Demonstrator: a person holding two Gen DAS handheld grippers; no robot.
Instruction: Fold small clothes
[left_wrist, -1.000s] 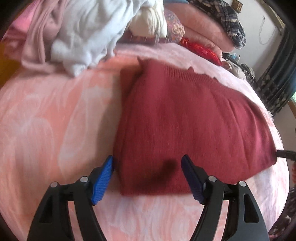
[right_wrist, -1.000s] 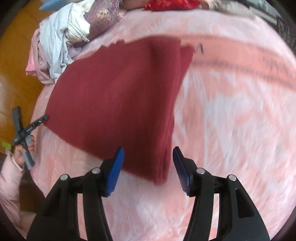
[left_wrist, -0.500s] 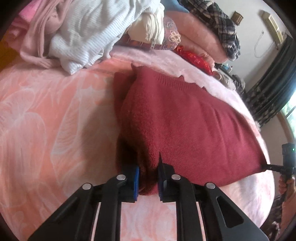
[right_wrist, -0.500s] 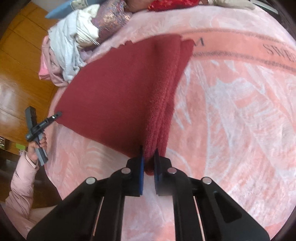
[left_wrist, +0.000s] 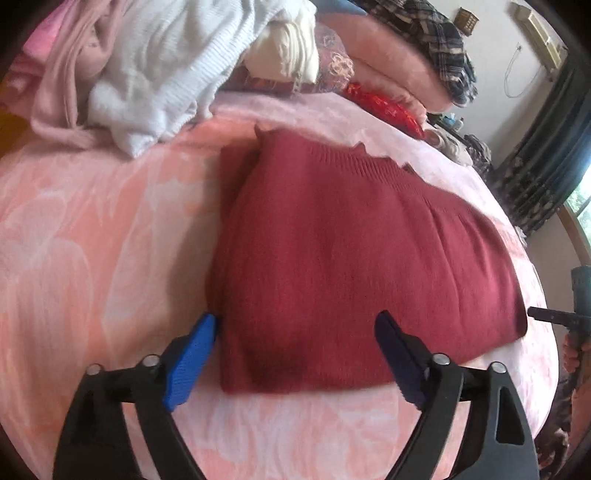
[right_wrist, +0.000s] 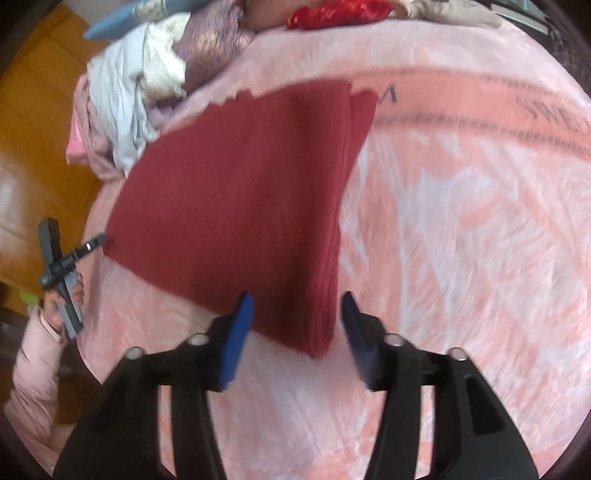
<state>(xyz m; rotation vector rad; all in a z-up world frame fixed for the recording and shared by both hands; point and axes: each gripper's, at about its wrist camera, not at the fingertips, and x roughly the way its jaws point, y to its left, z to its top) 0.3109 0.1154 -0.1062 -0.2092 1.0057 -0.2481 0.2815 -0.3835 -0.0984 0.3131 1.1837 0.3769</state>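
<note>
Left wrist view: the left gripper (left_wrist: 295, 354) stands with jaws wide, straddling the near corner of the folded dark red sweater (left_wrist: 354, 258), which lies flat on the pink floral blanket (left_wrist: 92, 229). A heap of clothes (left_wrist: 155, 66) (white, pink and cream) sits behind it.

Right wrist view: the right gripper (right_wrist: 297, 332) also has its jaws spread wide, holding nothing, around the sweater's (right_wrist: 243, 199) nearest corner.

A plaid garment (left_wrist: 439, 48) drapes a pink folded blanket (left_wrist: 388, 77).
</note>
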